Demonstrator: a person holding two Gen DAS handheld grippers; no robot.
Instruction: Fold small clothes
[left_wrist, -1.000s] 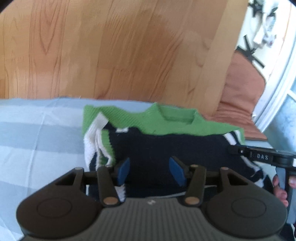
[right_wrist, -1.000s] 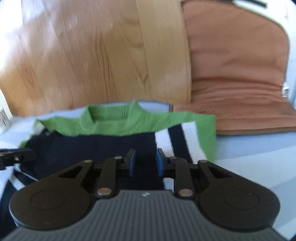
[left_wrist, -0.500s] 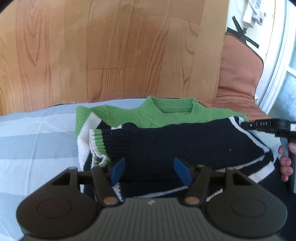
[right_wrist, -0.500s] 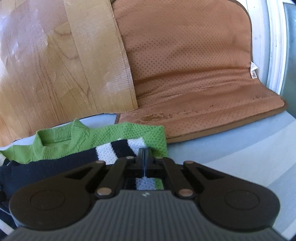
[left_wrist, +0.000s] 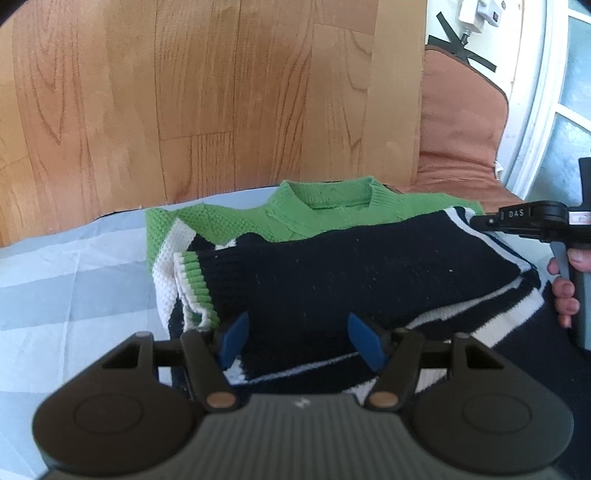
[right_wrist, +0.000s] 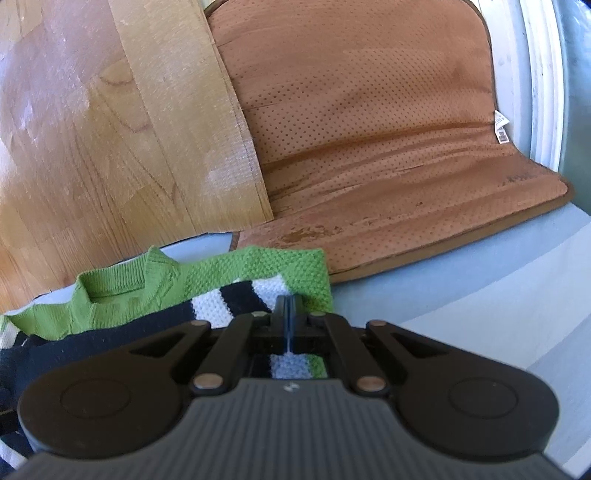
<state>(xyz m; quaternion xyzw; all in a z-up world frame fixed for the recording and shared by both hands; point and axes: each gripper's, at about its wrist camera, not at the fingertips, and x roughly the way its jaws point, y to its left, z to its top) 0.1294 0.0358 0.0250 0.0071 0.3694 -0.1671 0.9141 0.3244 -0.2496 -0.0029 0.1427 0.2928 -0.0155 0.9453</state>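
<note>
A small knitted sweater (left_wrist: 351, 266) in green, navy and white lies on a pale checked sheet (left_wrist: 74, 277), its sleeves folded in across the navy front. The green-edged cuff (left_wrist: 192, 280) rests at its left side. My left gripper (left_wrist: 299, 339) hovers open over the near hem, its blue pads apart and nothing pressed between them. At the sweater's right shoulder edge (right_wrist: 306, 273), my right gripper (right_wrist: 286, 301) is shut with its tips pinching the striped fabric. From the left wrist view, that right gripper (left_wrist: 480, 221) shows at the sweater's right corner, held by a hand (left_wrist: 561, 291).
A wooden panel (left_wrist: 184, 110) rises right behind the sweater. A brown perforated cushion (right_wrist: 369, 147) leans beside it to the right, its base close to the sweater's shoulder. A white window frame (left_wrist: 535, 110) stands at the far right. Bare sheet lies to the left and right.
My left gripper's jaws widened and its view rolled level. My right gripper slid right to the sweater's shoulder edge and closed from slightly open to shut.
</note>
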